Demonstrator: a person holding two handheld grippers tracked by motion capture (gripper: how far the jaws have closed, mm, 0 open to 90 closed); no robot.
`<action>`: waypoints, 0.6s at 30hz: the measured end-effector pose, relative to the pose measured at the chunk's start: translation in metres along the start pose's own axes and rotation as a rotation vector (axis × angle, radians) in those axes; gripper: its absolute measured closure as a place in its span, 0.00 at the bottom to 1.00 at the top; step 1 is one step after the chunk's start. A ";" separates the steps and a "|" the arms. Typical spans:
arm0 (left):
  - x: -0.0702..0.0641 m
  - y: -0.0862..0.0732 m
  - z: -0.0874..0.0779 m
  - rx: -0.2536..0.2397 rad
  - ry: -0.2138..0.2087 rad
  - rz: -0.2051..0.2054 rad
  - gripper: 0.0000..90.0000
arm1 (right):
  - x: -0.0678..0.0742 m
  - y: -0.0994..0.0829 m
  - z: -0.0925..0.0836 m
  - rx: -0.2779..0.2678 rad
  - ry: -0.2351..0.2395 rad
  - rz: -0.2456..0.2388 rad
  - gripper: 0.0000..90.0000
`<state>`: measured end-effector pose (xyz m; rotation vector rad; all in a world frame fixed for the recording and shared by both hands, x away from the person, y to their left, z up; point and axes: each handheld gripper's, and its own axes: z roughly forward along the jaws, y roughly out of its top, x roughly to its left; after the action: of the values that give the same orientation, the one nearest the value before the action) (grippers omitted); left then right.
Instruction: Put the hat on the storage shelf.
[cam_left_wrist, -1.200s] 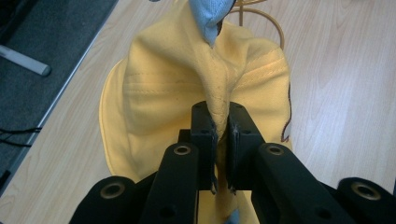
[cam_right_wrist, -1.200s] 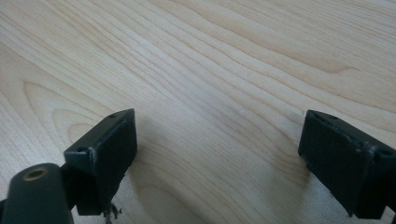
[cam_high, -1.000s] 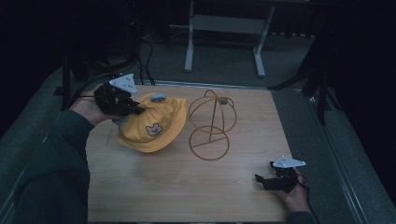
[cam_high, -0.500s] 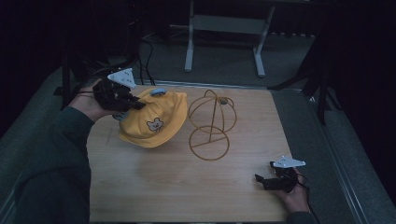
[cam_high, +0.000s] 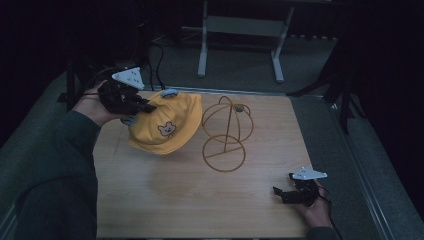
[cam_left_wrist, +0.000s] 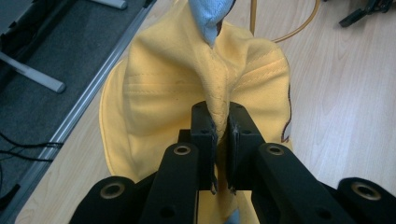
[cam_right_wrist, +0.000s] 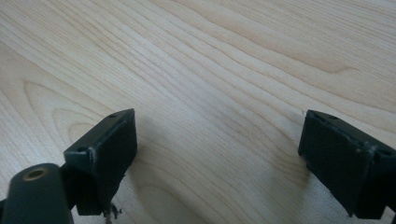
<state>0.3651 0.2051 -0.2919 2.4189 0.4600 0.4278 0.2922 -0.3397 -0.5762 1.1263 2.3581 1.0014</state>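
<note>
A: Item one, table (cam_high: 165, 200): pale wood board, filling the middle and lower part of the high view; bare except for the items below.

B: Item two?

A: Hat (cam_high: 165, 127): yellow cloth, small bear badge on the front, blue tabs at the edge; left of centre in the high view, partly raised off the board, one side hanging. Judged light, soft and floppy; it should sag and fold wherever unsupported; not fragile, not slippery.

B: Where to hold it?

A: By a pinched fold of cloth near the brim, as the left gripper (cam_left_wrist: 222, 130) does now; jaws together, clamped on a ridge of yellow fabric at mid-frame of the left gripper view; a thin pinch could slip out if tugged, so a deeper bite seems safer.

B: Item three?

A: Wire stand (cam_high: 226, 132): gold hoops on a ring base, just right of the hat at centre; probably light, easy to tip.

B: Last?

A: Right gripper (cam_high: 292, 192): lower right of the high view, resting on the board; jaws apart, nothing between them.
</note>
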 end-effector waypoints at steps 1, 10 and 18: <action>0.000 0.001 -0.001 -0.003 -0.002 0.002 0.92 | 0.000 0.000 0.000 0.000 0.000 0.000 0.13; -0.001 0.010 -0.007 -0.024 -0.001 0.026 0.92 | 0.000 0.000 0.000 -0.001 0.001 0.002 0.13; -0.001 0.015 -0.010 -0.038 -0.002 0.031 0.92 | 0.000 0.000 0.000 -0.001 0.001 0.002 0.13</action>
<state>0.3634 0.1987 -0.2749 2.3921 0.4104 0.4442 0.2921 -0.3396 -0.5762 1.1283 2.3575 1.0031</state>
